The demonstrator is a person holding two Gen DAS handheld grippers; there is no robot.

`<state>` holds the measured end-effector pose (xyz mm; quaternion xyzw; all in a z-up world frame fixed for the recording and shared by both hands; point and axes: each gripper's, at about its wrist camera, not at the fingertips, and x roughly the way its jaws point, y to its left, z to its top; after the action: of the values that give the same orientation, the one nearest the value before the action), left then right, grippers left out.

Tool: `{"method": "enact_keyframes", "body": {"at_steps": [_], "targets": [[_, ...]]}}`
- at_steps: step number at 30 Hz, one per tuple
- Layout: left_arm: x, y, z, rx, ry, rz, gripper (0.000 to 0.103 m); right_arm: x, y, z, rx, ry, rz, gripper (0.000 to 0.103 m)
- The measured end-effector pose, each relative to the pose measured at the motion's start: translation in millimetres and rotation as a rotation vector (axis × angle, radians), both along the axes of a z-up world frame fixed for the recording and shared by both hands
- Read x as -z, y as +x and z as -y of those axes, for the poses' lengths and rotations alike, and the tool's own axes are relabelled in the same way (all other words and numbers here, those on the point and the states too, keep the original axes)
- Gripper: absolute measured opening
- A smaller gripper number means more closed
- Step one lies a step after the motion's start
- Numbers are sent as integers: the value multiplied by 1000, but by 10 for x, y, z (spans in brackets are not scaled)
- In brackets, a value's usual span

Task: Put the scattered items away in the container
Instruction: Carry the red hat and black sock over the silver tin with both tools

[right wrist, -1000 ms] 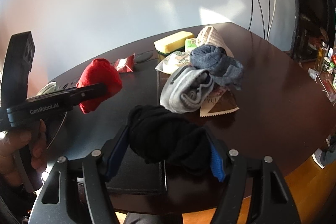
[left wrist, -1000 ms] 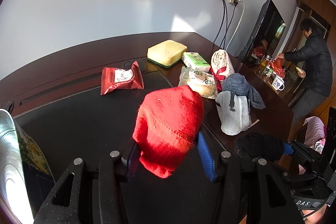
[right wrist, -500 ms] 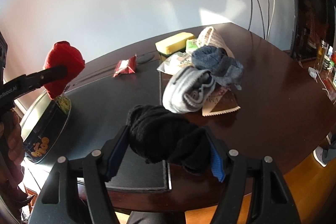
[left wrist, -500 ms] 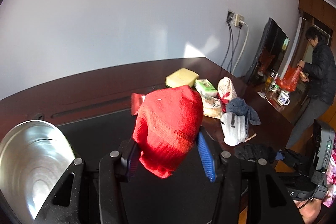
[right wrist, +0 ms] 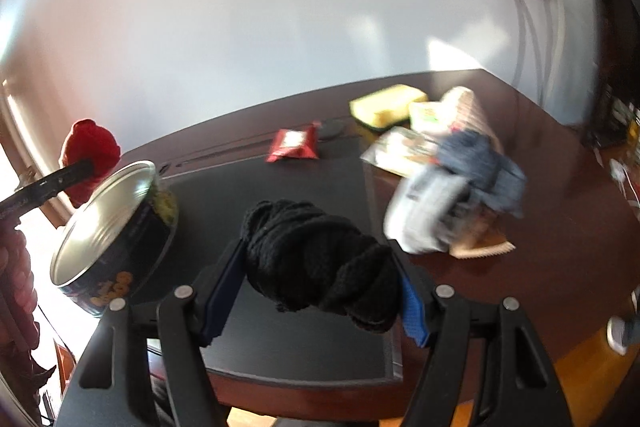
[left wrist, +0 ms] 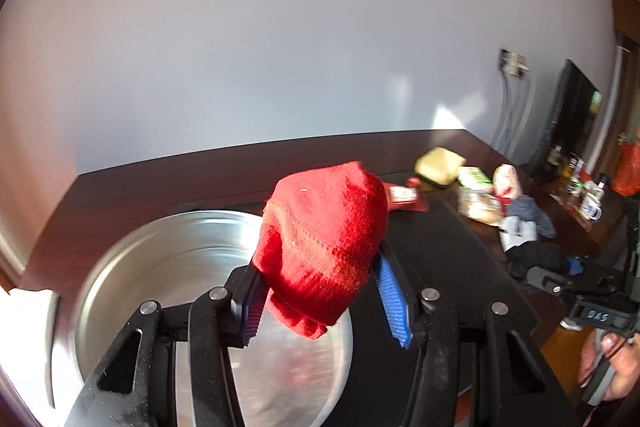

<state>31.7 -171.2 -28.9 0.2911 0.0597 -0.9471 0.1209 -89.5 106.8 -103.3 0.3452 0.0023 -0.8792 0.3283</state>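
Observation:
A round metal tin (left wrist: 160, 255) with a dark printed wall (right wrist: 120, 259) stands at the left end of the black mat. My left gripper (left wrist: 320, 269) is shut on a balled red sock (left wrist: 324, 227), which hangs over the tin's right rim. From the right wrist view the red sock (right wrist: 90, 151) shows above and behind the tin. My right gripper (right wrist: 320, 261) is shut on a balled black sock (right wrist: 316, 251), held above the front of the mat, to the right of the tin. In the left wrist view the black sock (left wrist: 538, 257) appears far right.
On the table's right half lie a red snack packet (right wrist: 294, 145), a yellow sponge (right wrist: 388, 103), a grey sock with a blue sock (right wrist: 460, 195) and several snack bags. The black mat (right wrist: 304, 183) covers the middle. A screen and cables stand at the far right wall.
My left gripper has swung left and upward with the red sock, bringing the tin from the frame's edge to beneath it. The right gripper has shifted a little with the black sock.

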Motion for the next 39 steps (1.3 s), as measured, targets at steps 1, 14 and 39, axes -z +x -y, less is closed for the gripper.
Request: {"method": "enact_keyframes", "body": {"at_steps": [1,14,39], "targets": [[11,41,67,-18,-1,1,53,-26,13,83,-19,-4,-3,70],[271,447,789,-202,14,37,53,-435,306,1299,-279,-28,-84,70],[574,510,1231,-260,94,87,59,-247,606,2359,-444,101,-107,71]]}}
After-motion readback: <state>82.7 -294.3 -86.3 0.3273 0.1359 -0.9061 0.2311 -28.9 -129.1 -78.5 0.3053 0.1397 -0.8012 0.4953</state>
